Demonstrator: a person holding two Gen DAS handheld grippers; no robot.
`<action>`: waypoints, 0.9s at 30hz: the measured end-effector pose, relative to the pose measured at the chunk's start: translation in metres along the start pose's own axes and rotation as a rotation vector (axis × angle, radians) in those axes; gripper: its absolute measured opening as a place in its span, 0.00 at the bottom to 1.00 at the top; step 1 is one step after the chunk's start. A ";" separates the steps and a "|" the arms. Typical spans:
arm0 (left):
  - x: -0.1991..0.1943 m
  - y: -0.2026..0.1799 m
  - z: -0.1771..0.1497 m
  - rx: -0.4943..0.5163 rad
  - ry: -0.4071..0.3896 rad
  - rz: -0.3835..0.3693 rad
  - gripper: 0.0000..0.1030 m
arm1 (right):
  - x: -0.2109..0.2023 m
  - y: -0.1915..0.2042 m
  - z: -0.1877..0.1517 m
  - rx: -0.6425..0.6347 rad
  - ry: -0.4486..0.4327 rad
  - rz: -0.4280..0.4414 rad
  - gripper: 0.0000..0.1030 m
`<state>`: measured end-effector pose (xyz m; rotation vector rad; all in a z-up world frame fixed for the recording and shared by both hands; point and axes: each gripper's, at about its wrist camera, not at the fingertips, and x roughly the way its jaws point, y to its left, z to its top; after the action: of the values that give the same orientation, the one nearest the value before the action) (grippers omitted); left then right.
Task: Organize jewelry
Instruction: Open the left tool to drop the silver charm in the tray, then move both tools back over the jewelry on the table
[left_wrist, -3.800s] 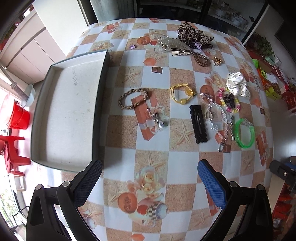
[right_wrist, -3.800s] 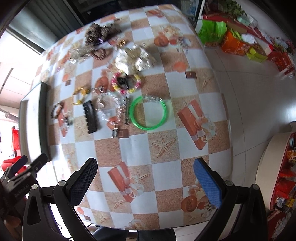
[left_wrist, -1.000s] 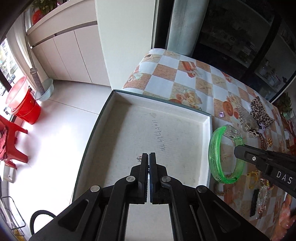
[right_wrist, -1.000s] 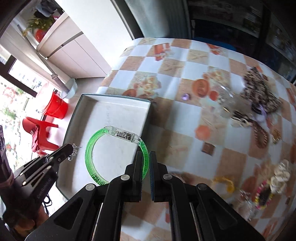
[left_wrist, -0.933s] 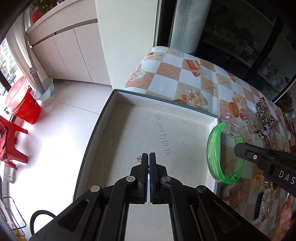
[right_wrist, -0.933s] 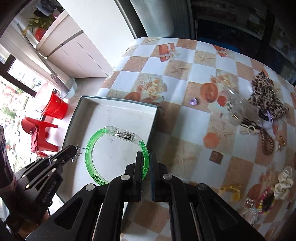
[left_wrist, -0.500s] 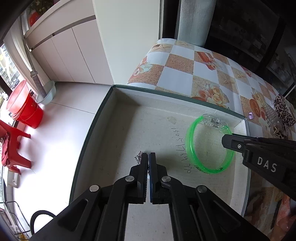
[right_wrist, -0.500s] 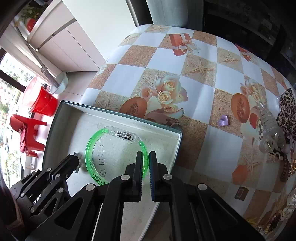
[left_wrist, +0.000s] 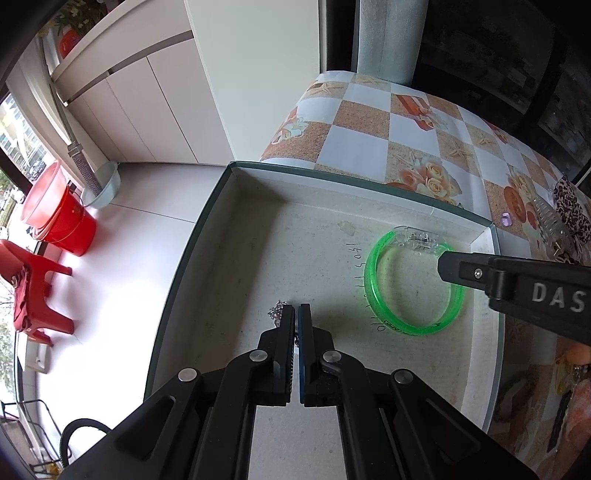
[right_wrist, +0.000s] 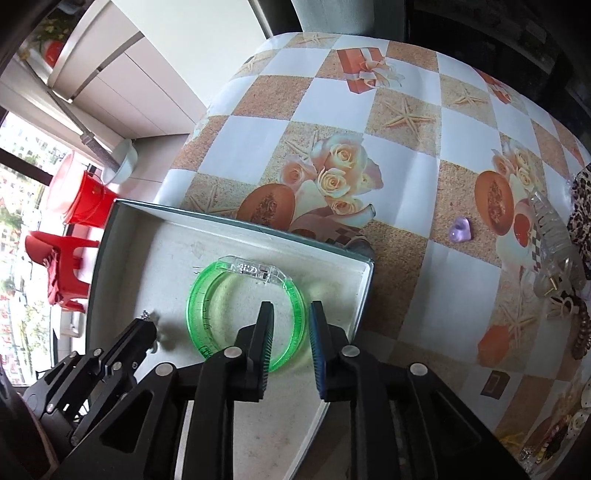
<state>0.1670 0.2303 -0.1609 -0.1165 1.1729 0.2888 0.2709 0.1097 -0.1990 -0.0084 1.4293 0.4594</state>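
**Bangle release over the tray**

Checked oilcloth (right_wrist: 399, 110) printed with roses and starfish covers the table, and at its edge sits a shallow grey tray (right_wrist: 365, 295), over which both hand-held grippers point steeply down.

Nearest in the right wrist view, the right gripper (right_wrist: 291, 325) has its jaws opening: the two pads stand apart on either side of the near arc of the green bangle (right_wrist: 195, 291), one inside the ring and one outside, and neither appears to press on it. The bangle lies flat on the tray floor by the tray's table-side wall, its clear clasp section turned to the far side — so the ring stretches directly away from the right gripper along its pointing line. By this reading the bangle is already delivered, and the coming move for this hand is a straight lift that clears the rim without dragging it.

To the bangle's left, near but apart, the left gripper (left_wrist: 297, 314) is clamped on a small silver chain piece (left_wrist: 277, 312) that pokes out at its tip, just above the tray floor. Its release probably comes next.

Farther off on the cloth lie a purple heart charm (right_wrist: 460, 229), a clear claw clip (right_wrist: 550, 243) and a leopard-print scrunchie (right_wrist: 583, 214), not yet sorted.
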 end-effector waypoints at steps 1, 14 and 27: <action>-0.001 0.000 -0.001 -0.002 -0.001 0.000 0.04 | -0.009 0.000 -0.001 0.004 -0.014 0.010 0.38; -0.003 -0.009 -0.005 0.021 0.017 -0.006 0.04 | -0.089 -0.046 -0.072 0.067 -0.108 0.008 0.55; -0.011 -0.016 -0.008 0.022 -0.036 0.048 1.00 | -0.118 -0.103 -0.142 0.169 -0.111 -0.018 0.58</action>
<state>0.1606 0.2117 -0.1548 -0.0637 1.1435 0.3188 0.1606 -0.0592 -0.1368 0.1385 1.3542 0.3187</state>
